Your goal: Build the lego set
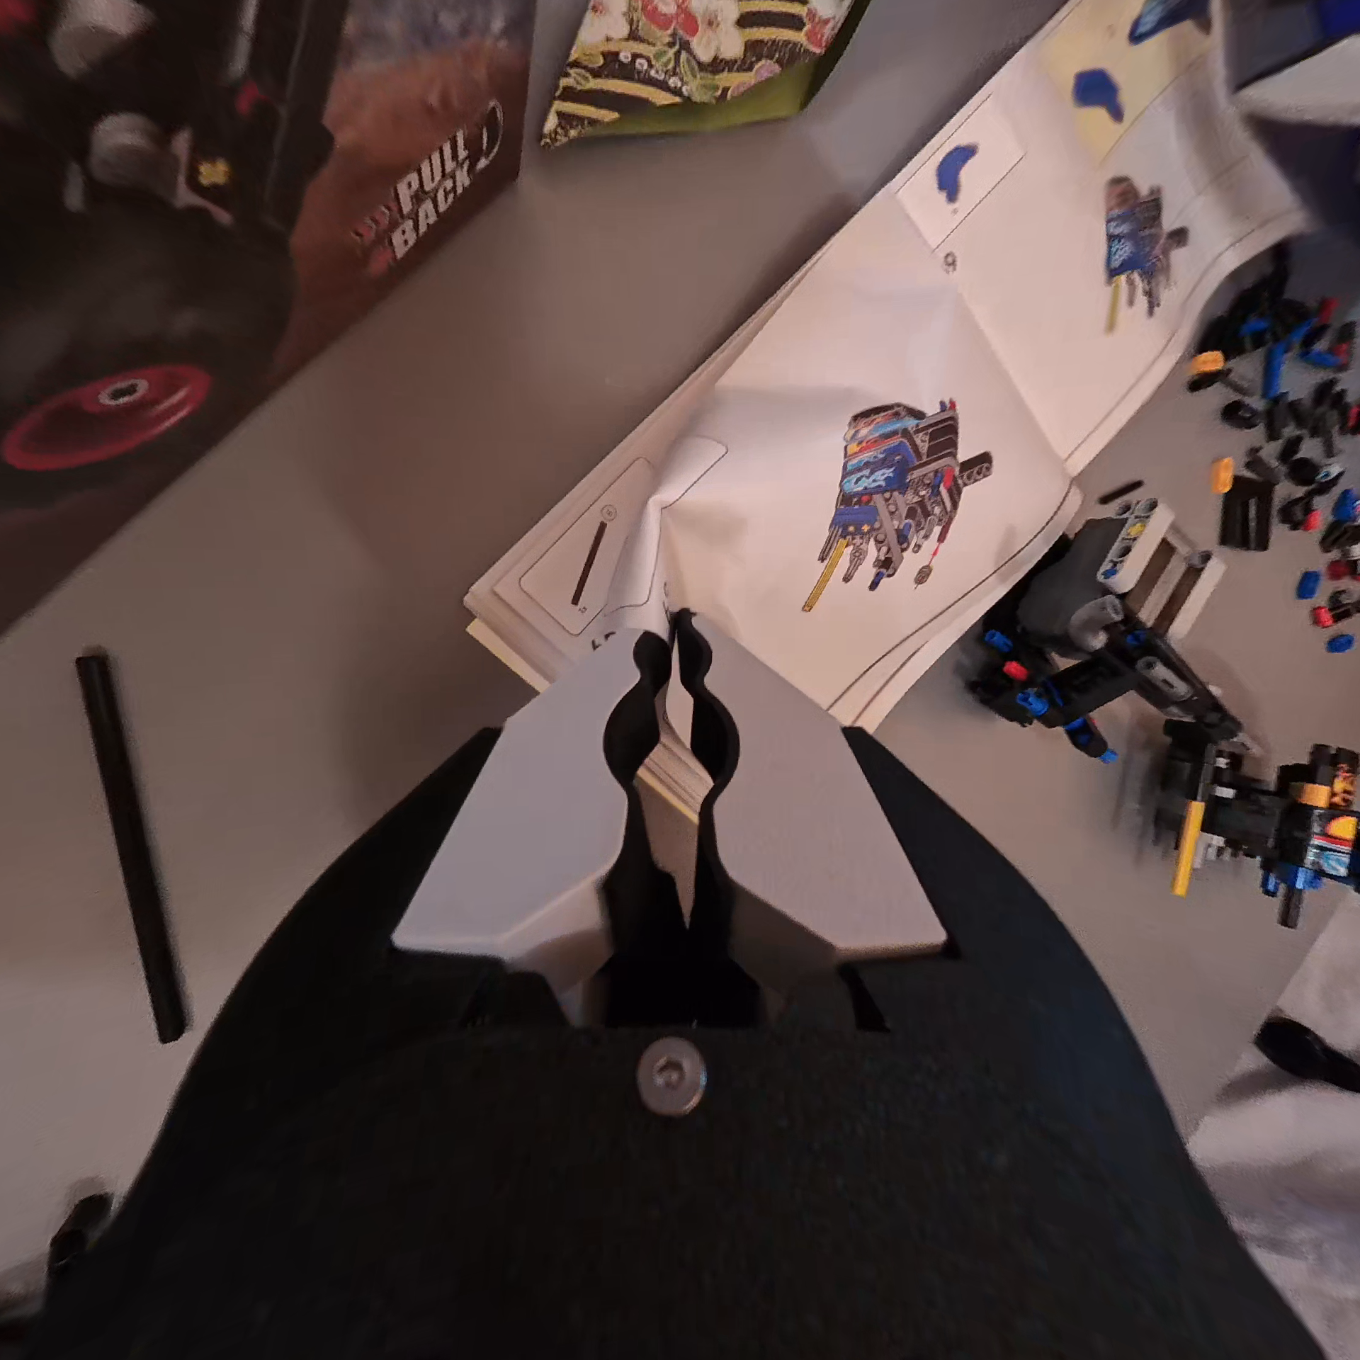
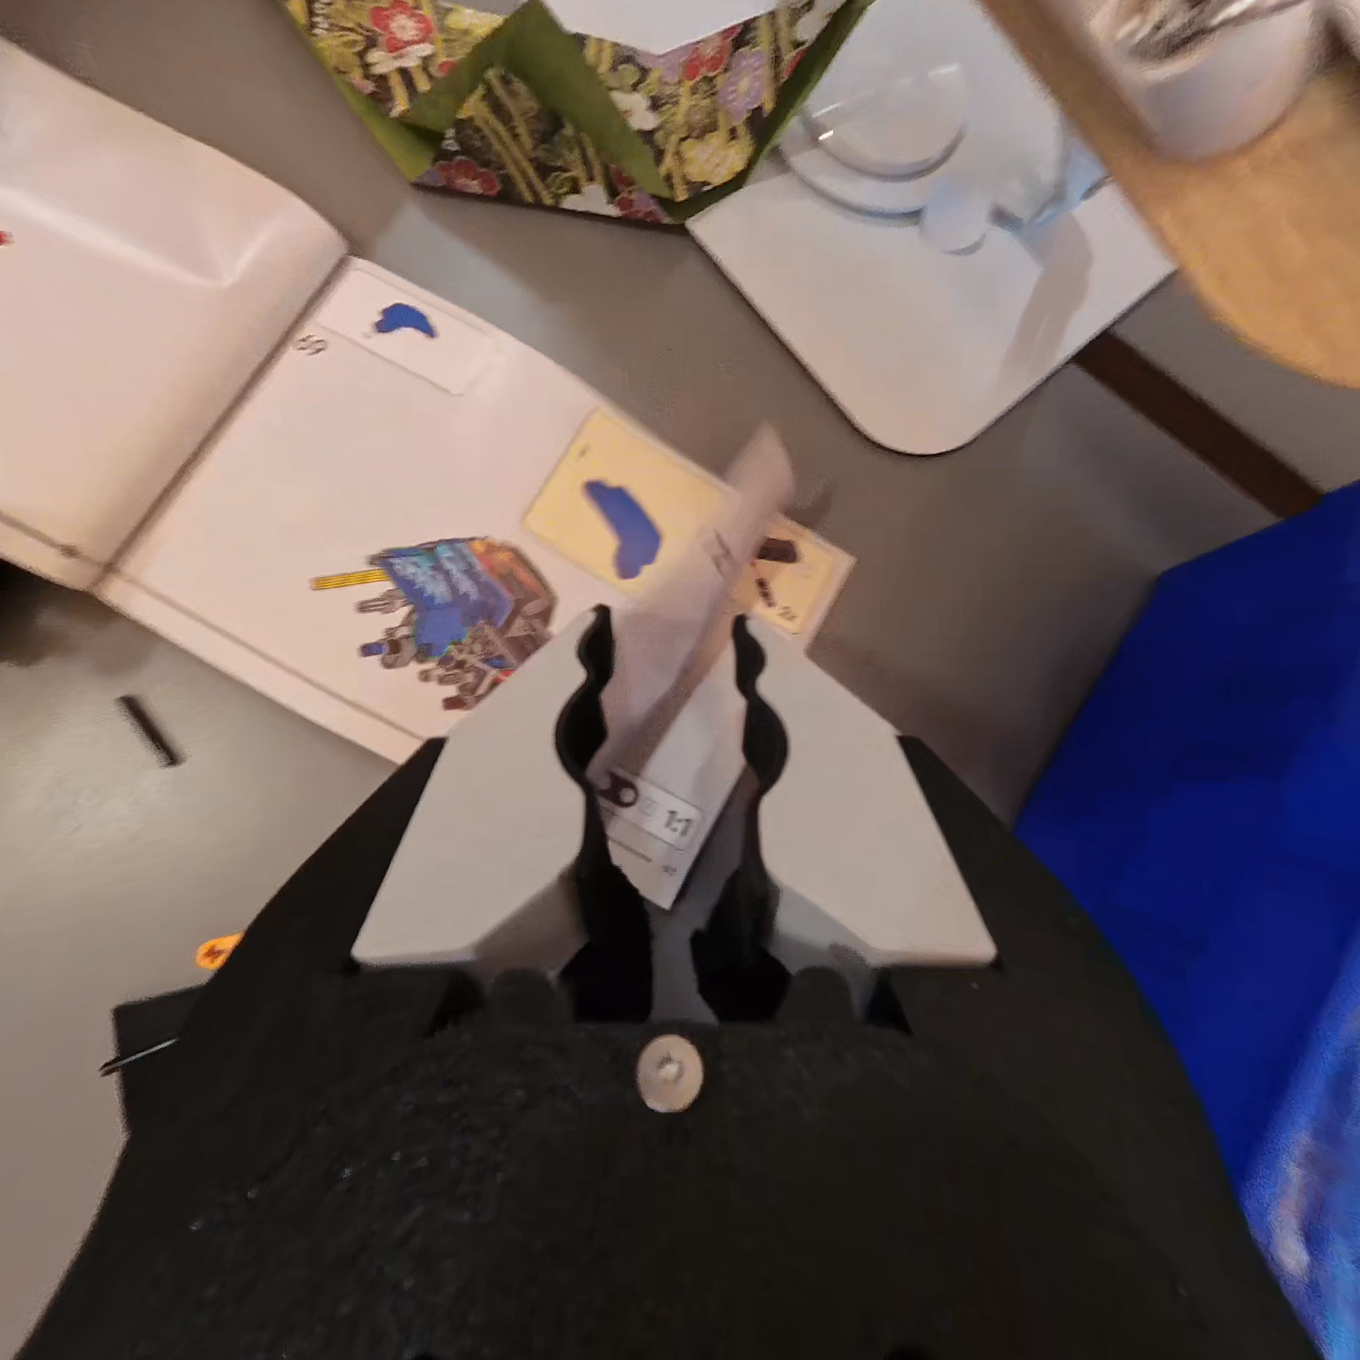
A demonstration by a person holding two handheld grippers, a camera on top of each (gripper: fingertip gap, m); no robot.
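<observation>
Paper fills the middle of the left wrist view: the open instruction booklet [image 1: 868,456] lies on the grey table [image 1: 353,589], and the left gripper [image 1: 673,625] has its tips pressed together on the puckered corner of the top page. Printed drawings of a blue model and of single parts show on the pages; there is small print too. A long black rod [image 1: 129,846] lies apart to the left. The set's box [image 1: 184,243], dark with a red wheel and bold white lettering, stands at the far left. To the right sit the half-built model [image 1: 1148,736] and a scatter of loose black, blue and red pieces [image 1: 1295,456].

In the right wrist view the right gripper [image 2: 670,625] is spread, with a lifted page corner [image 2: 706,662] standing loosely between its fingers, bearing blurred print. The booklet [image 2: 309,471] lies beyond. A flowered green box [image 2: 574,110], a white tray [image 2: 920,324] with a glass bowl [image 2: 883,132], and blue cloth [image 2: 1207,846] surround it.
</observation>
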